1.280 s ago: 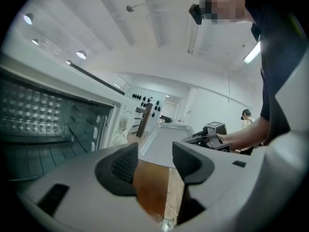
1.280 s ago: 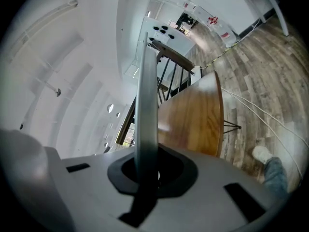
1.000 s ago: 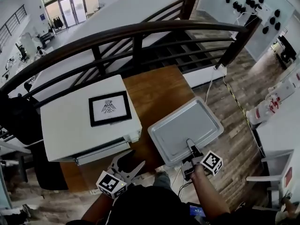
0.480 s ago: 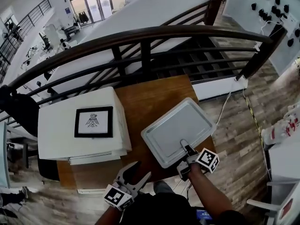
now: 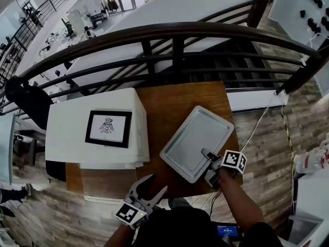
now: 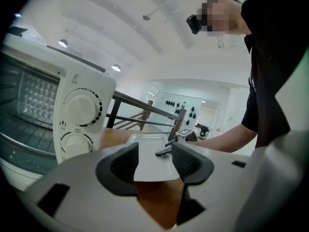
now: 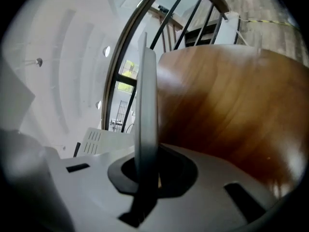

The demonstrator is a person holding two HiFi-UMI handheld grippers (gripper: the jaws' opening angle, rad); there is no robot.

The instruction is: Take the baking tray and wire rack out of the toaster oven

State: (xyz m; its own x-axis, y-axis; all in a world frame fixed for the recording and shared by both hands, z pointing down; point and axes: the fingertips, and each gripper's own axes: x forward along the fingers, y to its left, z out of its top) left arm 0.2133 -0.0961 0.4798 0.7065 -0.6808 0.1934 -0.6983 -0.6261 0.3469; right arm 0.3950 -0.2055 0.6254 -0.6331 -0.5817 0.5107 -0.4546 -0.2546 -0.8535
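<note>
Head view showed the right claw [image 5: 206, 154] closed on the edge of the baking tray [image 5: 195, 138] over the worktop [image 5: 172, 99] at lower right, and the left claw [image 5: 149, 182] open and empty, so setting the tray down and then reaching into the toaster oven [image 5: 77, 145] seemed next.

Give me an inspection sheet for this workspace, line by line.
Surface: wooden table, bare wood showing between oven and tray.
Job's things: white toaster oven on the table's left, wire rack inside it; baking tray out, over the table's right side.
Clutter: nothing seen on the table; a framed print lies on the oven's top.
Grippers: right hand-held gripper shut on the tray's near rim; left hand-held gripper open, empty, at the table's front edge.
Cables: a white cable runs across the floor on the right.
Surroundings: dark curved railing behind the table; plank floor.
</note>
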